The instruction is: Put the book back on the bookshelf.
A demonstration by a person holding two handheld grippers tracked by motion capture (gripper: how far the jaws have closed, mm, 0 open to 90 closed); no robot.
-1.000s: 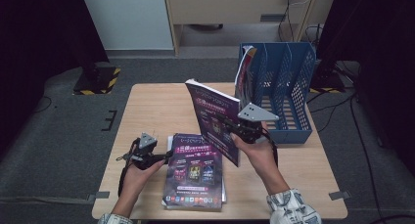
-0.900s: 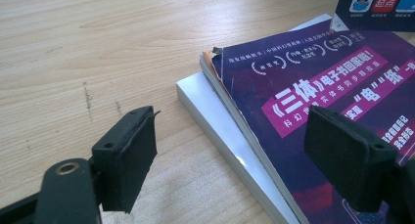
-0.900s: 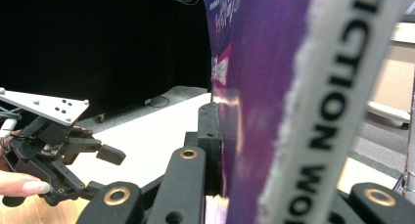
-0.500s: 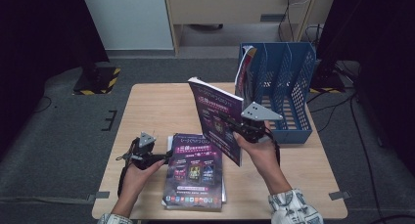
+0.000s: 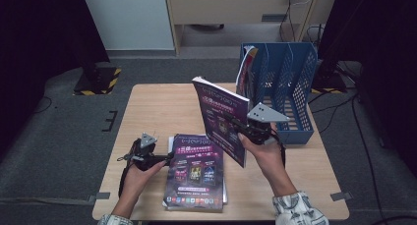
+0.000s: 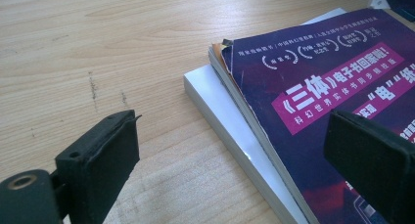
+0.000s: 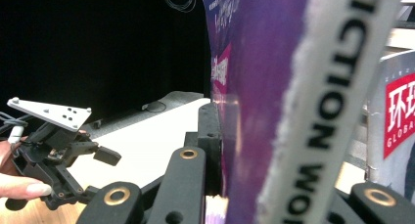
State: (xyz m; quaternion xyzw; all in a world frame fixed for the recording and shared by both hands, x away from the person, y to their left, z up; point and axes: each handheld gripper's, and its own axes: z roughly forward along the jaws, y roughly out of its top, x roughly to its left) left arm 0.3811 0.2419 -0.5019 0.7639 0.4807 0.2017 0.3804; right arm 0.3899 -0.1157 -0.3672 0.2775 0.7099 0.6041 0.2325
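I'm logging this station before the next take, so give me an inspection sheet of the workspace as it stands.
Surface: light wooden table, faint scuff marks.
Job's things: purple-covered magazine held upright; stack of purple magazines lying flat; blue mesh file rack at the back right, one magazine in its leftmost slot.
Clutter: nothing seen.
Grippers: right gripper clamped on the upright magazine; left gripper open beside the stack, its jaws just opened.
Cables: black lead trailing from the left gripper; more on the floor.
Surroundings: grey carpet, dark curtains, wooden cabinet.

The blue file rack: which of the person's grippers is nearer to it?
Right. The right gripper holds a magazine upright just beside the blue file rack; the left gripper sits across the table by the stack.
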